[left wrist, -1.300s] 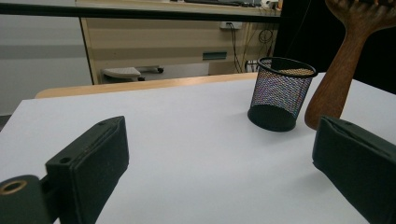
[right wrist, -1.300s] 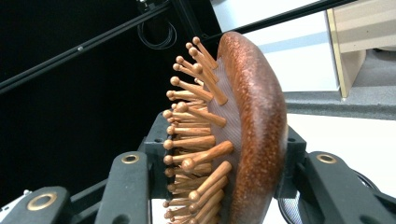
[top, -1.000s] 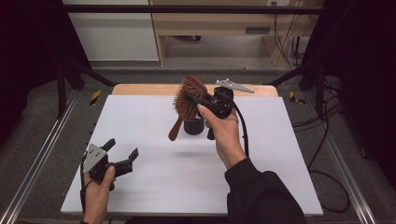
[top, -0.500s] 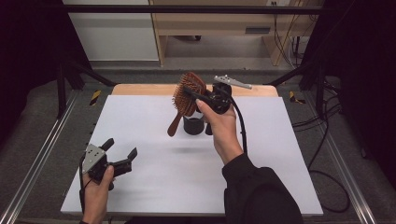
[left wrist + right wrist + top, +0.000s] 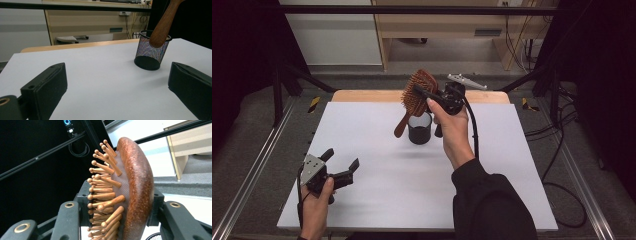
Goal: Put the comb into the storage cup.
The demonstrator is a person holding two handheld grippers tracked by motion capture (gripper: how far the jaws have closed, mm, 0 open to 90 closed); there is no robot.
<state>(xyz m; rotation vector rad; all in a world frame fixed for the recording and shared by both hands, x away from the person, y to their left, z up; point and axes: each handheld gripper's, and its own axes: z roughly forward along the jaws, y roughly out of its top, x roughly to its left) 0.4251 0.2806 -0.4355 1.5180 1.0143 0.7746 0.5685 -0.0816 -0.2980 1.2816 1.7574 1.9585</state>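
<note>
A wooden paddle hairbrush [image 5: 417, 95] with wooden bristles hangs in the air at the back of the white table top, held by its head in my right gripper [image 5: 421, 93], which is shut on it. Its handle slants down to the left, the tip [image 5: 160, 37] at the rim of a black mesh cup [image 5: 419, 128] standing upright on the table. In the right gripper view the brush head [image 5: 135, 192] sits between the jaws. My left gripper [image 5: 342, 165] rests open near the front left, nothing between its jaws.
The white table top [image 5: 377, 195] has a wooden strip [image 5: 362, 95] along its far edge. Metal rails [image 5: 252, 170] run along both sides. A wooden bench [image 5: 437, 25] and cables [image 5: 557, 130] lie beyond the table.
My right gripper has lifted the brush higher and a little away, so the handle tip has risen to the cup's rim. The left gripper has stayed put.
</note>
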